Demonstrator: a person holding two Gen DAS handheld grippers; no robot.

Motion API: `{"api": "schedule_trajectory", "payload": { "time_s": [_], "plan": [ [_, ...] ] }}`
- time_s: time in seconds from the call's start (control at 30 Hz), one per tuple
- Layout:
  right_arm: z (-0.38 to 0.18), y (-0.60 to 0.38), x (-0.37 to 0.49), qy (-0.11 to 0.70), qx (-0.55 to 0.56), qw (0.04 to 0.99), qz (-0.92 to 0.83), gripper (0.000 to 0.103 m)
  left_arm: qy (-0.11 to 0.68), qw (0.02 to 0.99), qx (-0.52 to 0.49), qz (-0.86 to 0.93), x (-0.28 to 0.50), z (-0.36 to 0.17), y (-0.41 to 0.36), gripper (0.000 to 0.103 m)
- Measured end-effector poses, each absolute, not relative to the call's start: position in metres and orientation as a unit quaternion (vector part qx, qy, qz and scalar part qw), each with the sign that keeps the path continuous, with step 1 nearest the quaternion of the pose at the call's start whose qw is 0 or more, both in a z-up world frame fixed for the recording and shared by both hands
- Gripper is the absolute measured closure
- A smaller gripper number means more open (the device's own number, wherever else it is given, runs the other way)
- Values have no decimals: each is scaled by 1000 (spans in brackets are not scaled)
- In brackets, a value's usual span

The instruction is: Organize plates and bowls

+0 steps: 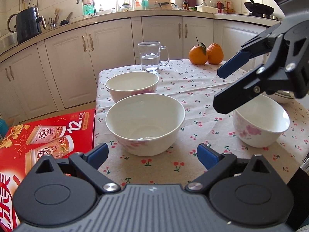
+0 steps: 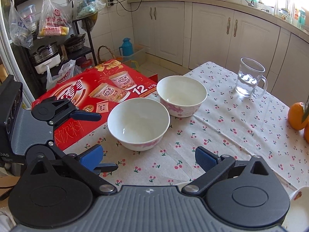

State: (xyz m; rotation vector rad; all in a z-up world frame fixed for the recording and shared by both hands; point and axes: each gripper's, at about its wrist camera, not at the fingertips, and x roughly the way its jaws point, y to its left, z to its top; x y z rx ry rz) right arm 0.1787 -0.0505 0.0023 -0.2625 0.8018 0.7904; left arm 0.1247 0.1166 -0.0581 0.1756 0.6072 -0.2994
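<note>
Hovering wide open and empty, the left tongs (image 1: 152, 151) and right tongs (image 2: 148, 154) flank the near bowl (image 1: 144, 123); a careless reach risks knocking the water mug (image 1: 151, 57) beyond it.

Home kitchen, cream cabinets (image 1: 114, 61), wok (image 1: 258, 7), knife block (image 1: 191, 0), tap (image 1: 92, 5)

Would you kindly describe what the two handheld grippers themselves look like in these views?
Both match. The left gripper and the right gripper each have black angular linkage arms with silver rivets, round black pivot discs, a grey ribbed body bearing a small diamond mark, and blue fingertip pads. No cables or sleeves show.
</note>
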Motion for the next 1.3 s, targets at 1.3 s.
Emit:
{"api": "schedule_trajectory", "payload": {
  "time_s": [1.3],
  "plan": [
    [-42, 12, 269, 451, -123, 771, 431, 36, 300, 939, 75, -151, 153, -65, 118, 16]
  ]
}}
